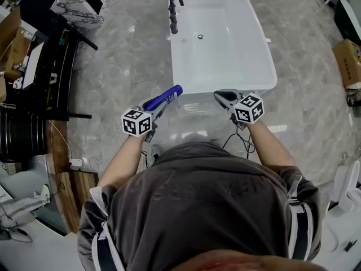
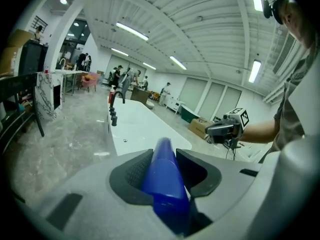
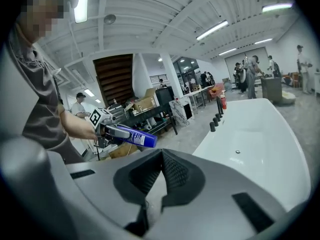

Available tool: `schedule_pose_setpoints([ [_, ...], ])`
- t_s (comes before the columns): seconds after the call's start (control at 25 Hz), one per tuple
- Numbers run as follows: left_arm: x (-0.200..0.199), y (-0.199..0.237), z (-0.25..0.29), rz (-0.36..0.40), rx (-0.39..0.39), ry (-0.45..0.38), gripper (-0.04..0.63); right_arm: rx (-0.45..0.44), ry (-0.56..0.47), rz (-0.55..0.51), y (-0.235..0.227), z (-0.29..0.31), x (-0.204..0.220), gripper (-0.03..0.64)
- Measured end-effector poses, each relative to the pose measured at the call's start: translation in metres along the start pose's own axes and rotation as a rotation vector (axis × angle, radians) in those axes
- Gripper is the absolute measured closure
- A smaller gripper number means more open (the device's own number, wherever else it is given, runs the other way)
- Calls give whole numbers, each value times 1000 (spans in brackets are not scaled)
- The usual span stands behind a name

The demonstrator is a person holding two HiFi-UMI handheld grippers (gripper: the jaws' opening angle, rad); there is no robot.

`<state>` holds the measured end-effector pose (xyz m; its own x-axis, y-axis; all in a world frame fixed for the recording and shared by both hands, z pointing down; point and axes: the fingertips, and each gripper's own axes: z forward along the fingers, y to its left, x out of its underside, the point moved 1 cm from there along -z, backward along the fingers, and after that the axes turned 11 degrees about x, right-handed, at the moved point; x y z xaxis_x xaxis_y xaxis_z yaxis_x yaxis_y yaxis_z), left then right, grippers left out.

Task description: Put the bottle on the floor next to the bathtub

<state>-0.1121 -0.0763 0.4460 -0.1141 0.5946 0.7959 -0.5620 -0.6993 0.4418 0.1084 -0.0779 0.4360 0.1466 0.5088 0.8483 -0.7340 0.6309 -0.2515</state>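
Observation:
My left gripper point(image 1: 161, 104) is shut on a blue bottle point(image 1: 163, 97), held in the air just left of the white bathtub's point(image 1: 223, 44) near end. The bottle point(image 2: 164, 176) lies lengthwise between the jaws and points at the tub point(image 2: 140, 126). The right gripper view catches the same bottle point(image 3: 135, 135) from the side. My right gripper point(image 1: 223, 96) hovers over the tub's near rim, shut with nothing between its pads point(image 3: 172, 173). It also appears in the left gripper view, as the right gripper point(image 2: 212, 130) off to the right.
Grey marbled floor point(image 1: 130, 49) runs along the tub's left side. Black tap fittings point(image 1: 173, 10) stand on the tub's far left rim. A dark shelf unit point(image 1: 34, 78) and a marble-patterned box point(image 1: 79, 4) stand at the left, cardboard boxes point(image 1: 350, 61) at the right. Cables point(image 1: 242, 140) trail near my feet.

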Motion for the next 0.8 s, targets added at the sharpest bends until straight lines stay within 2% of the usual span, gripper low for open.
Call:
schedule_pose_setpoints([
  [0.16,41,47,-1,40,6,131,458,36,40,47,15,33,18,624],
  [0.28,79,67,9,34,0,197,457,14,128,13,24,51,33,624],
  [0.48,130,101,11,-25,-25,225,457,-17,203,31,43,95,50,624],
  [0.6,154,95,7,-64,-19,245,457,-42,230,41,58,98,57,624],
  [0.8,157,87,-3,-66,-5,258,457,-25,245,35,61,90,51,624],
])
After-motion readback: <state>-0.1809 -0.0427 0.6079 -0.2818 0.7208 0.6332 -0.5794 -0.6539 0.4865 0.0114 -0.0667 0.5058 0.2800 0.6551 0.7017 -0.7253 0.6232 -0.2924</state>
